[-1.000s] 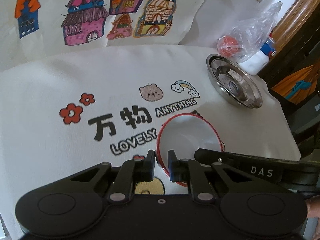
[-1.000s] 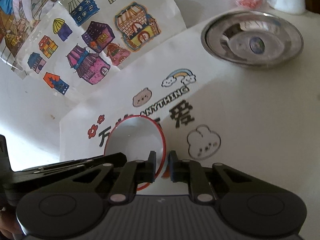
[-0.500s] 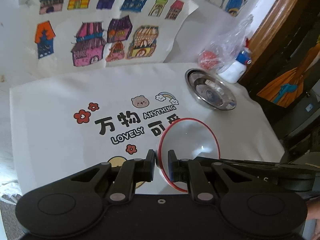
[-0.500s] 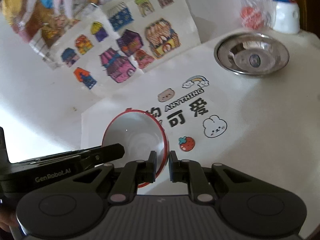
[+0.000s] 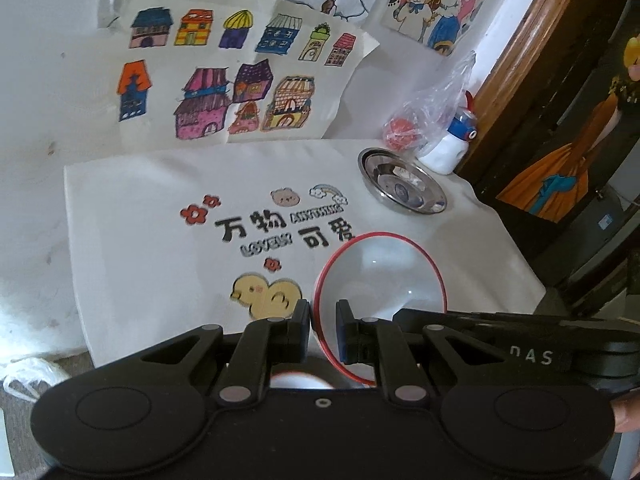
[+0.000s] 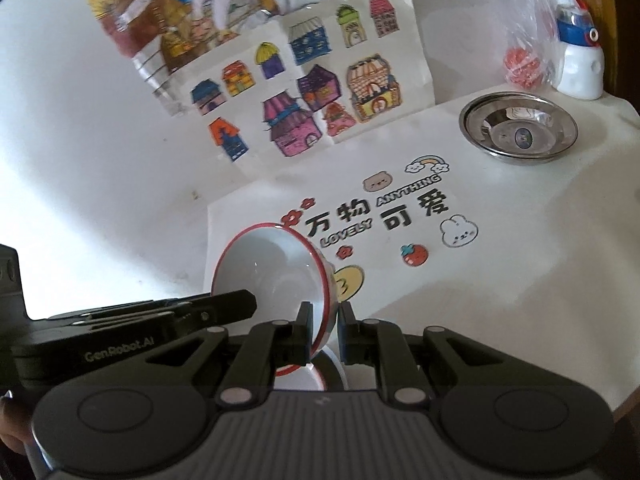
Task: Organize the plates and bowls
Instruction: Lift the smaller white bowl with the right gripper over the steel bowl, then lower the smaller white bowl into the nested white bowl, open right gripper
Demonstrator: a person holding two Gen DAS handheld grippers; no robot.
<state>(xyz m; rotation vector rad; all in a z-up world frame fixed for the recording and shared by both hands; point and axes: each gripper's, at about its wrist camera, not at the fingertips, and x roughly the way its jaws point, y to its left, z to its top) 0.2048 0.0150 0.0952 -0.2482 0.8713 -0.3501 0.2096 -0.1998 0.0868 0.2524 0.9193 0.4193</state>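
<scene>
A white bowl with a red rim [image 5: 384,272] hangs above the table, held from two sides. My left gripper [image 5: 323,326] is shut on its near-left rim. My right gripper [image 6: 323,326] is shut on the opposite rim, where the bowl [image 6: 272,268] shows tilted. Each gripper's black body reaches into the other's view beside the bowl. A shiny steel plate [image 5: 402,188] rests at the table's far right corner, also in the right wrist view [image 6: 518,130]. Under the right gripper part of another white, red-rimmed dish [image 6: 304,376] peeks out.
The white tablecloth [image 5: 160,240] with cartoon prints and black lettering covers the table. A clear plastic bag with something red [image 5: 424,120] and a white bottle [image 5: 450,144] stand behind the steel plate. Children's drawings [image 5: 224,80] hang on the wall behind. A wooden frame borders the right side.
Both grippers have risen and pulled back with the bowl held between them; the cloth and steel plate look farther away and more of the table and wall shows.
</scene>
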